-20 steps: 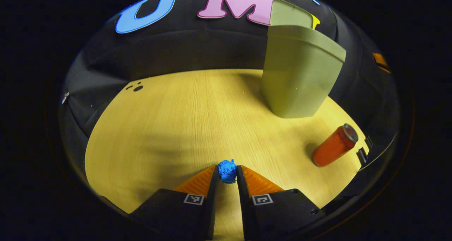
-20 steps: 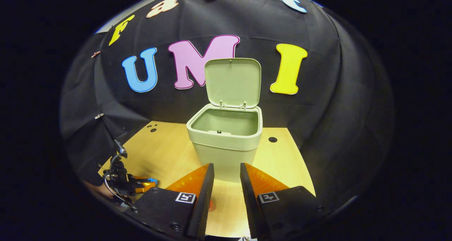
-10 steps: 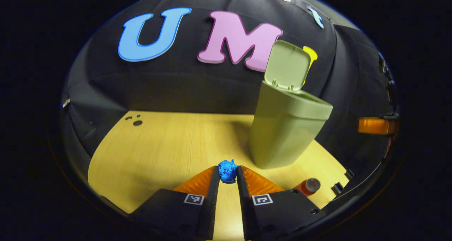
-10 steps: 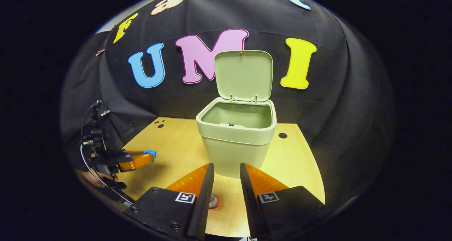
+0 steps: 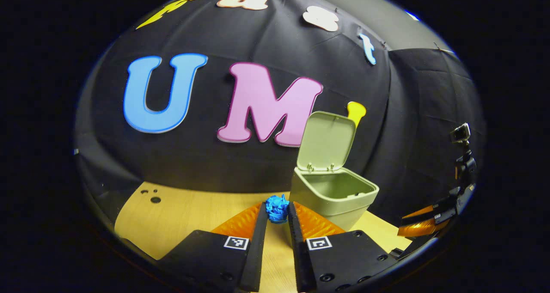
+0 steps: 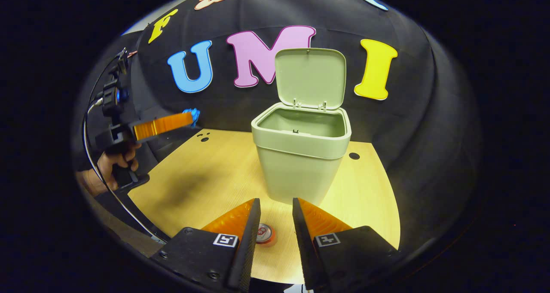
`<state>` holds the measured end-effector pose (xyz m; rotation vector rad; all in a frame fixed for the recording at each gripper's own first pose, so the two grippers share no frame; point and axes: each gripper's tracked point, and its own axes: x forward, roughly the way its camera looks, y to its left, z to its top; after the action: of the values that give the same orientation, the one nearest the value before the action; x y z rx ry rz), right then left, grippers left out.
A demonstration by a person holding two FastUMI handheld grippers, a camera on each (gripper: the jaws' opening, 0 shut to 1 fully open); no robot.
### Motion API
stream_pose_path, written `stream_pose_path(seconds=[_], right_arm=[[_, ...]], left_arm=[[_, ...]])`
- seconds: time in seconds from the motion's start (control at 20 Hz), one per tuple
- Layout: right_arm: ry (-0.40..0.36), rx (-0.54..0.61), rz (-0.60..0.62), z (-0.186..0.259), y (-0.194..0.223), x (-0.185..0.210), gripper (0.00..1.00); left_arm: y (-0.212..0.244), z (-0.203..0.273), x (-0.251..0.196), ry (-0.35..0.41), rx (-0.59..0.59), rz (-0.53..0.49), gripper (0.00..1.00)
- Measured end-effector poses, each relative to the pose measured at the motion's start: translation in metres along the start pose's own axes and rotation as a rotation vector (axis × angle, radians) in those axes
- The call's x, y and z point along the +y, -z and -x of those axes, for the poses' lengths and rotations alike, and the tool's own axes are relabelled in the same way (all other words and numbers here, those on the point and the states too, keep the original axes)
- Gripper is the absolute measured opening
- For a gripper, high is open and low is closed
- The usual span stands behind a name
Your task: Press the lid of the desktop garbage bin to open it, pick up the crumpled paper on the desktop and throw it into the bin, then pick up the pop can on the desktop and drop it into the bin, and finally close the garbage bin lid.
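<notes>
Blue crumpled paper (image 5: 277, 208) sits pinched between the two fingers of the left claw (image 5: 277, 218), held in the air above the wooden bench (image 5: 180, 211), to the left of the green garbage bin (image 5: 333, 196). The bin's lid (image 6: 310, 78) stands upright and open. In the right gripper view, a hand (image 6: 112, 166) holds the left claw up off to the left of the bin, the paper at its tip. The right claw (image 6: 276, 224) hangs spread above the bench, with the pop can (image 6: 265, 234) lying on the bench below the gap between its fingers, just in front of the bin.
</notes>
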<state>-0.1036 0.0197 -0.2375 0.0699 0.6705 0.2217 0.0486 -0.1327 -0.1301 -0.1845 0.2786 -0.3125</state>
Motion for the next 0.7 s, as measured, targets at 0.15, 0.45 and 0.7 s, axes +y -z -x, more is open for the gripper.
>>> stream_pose_path(seconds=[0.15,0.45,0.7], right_arm=[[-0.023,0.023,-0.028,0.002,0.015,0.01,0.5],[-0.027,0.059,-0.076,0.015,0.044,0.019,0.51],[0.0,0.064,-0.11,0.028,0.055,0.009,0.54]], left_arm=[[-0.027,-0.018,-0.026,0.062,-0.053,-0.025,0.35],[-0.032,-0.062,-0.072,0.17,-0.064,-0.087,0.35],[-0.008,-0.096,-0.1,0.219,-0.001,-0.091,0.39]])
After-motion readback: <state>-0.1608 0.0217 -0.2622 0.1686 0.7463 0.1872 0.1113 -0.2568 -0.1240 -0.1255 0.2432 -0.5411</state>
